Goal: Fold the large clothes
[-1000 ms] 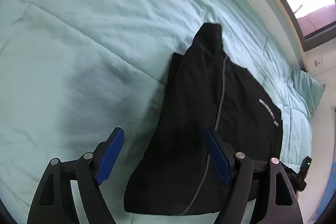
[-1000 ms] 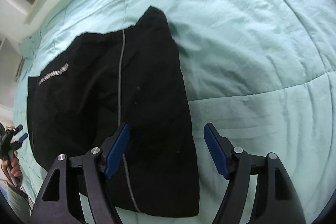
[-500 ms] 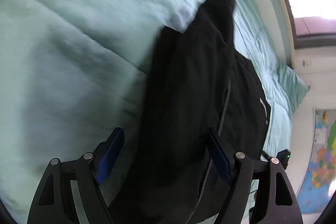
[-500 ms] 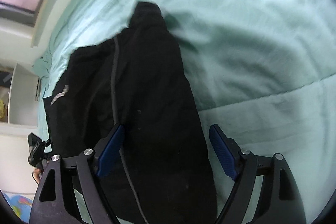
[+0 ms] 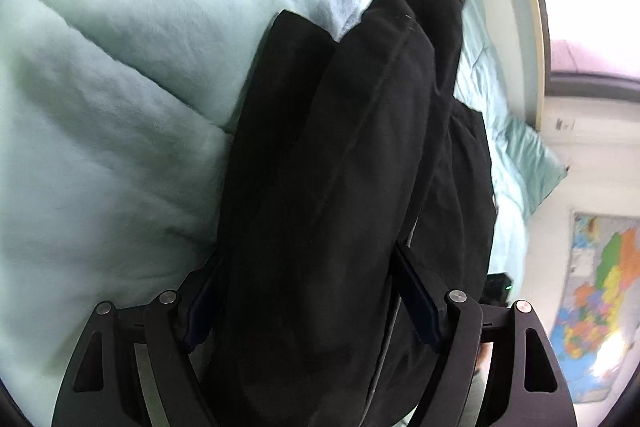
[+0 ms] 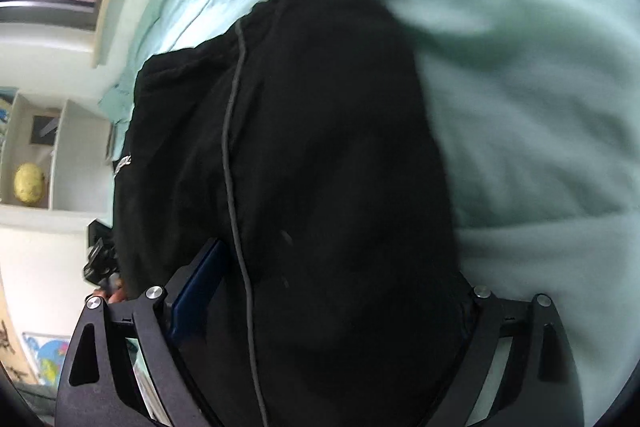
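A black garment (image 5: 344, 163) with a thin grey stripe lies folded lengthwise on the pale green bed. It also fills the right wrist view (image 6: 320, 155), where the stripe and a white logo show. My left gripper (image 5: 312, 303) is open, its blue-padded fingers (image 5: 420, 307) standing wide on either side of the garment's near end. My right gripper (image 6: 320, 291) is open too, straddling the same near end. The cloth hides most of the right finger in that view. Neither gripper is closed on the cloth.
The pale green quilt (image 5: 112, 131) spreads left and far. A window (image 5: 592, 27) and wall run along the bed's far side. A colourful map (image 5: 600, 299) hangs at right. White shelves with a yellow ball (image 6: 28, 183) stand left in the right wrist view.
Both grippers have dropped down and forward onto the garment's near end. The cloth now lies between each pair of fingers and fills much more of both views.
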